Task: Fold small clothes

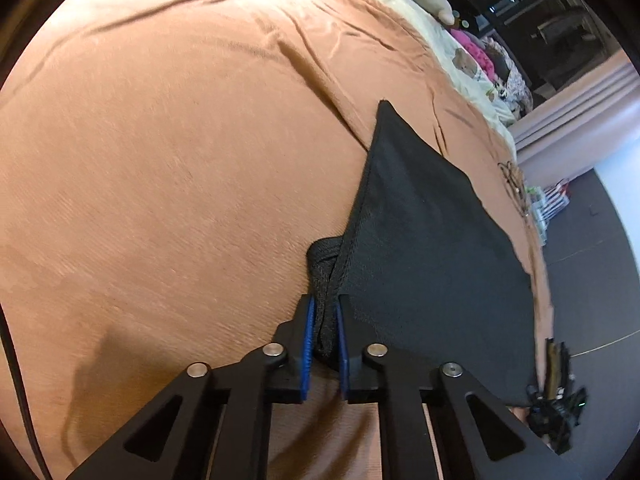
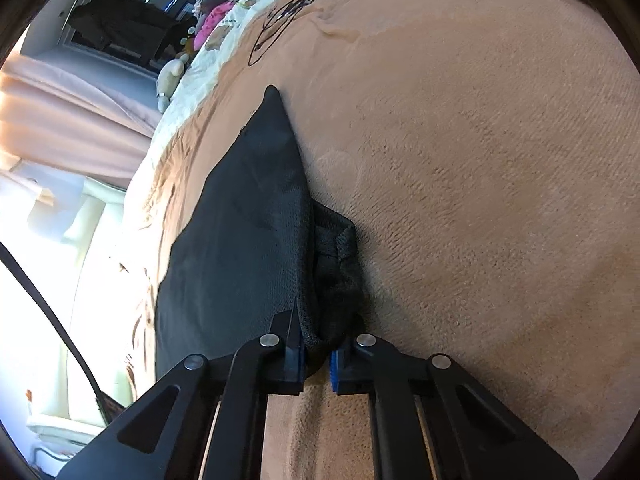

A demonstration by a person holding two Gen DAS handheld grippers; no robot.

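Note:
A small black garment (image 1: 420, 240) lies spread on an orange-brown blanket (image 1: 160, 160). My left gripper (image 1: 325, 312) is shut on a bunched edge of the garment, which stretches away to the right. In the right wrist view the same black garment (image 2: 248, 220) stretches away to the left. My right gripper (image 2: 318, 340) is shut on another bunched edge of it. The cloth is pulled fairly taut and flat between the two grips, close to the blanket.
A cream quilt (image 1: 460, 48) with soft toys and pink clothes (image 2: 212, 20) lies at the far side of the bed. A thin black cable (image 2: 280, 16) lies on the blanket. Pink curtains (image 2: 60, 112) and dark floor (image 1: 592, 280) lie beyond the bed edge.

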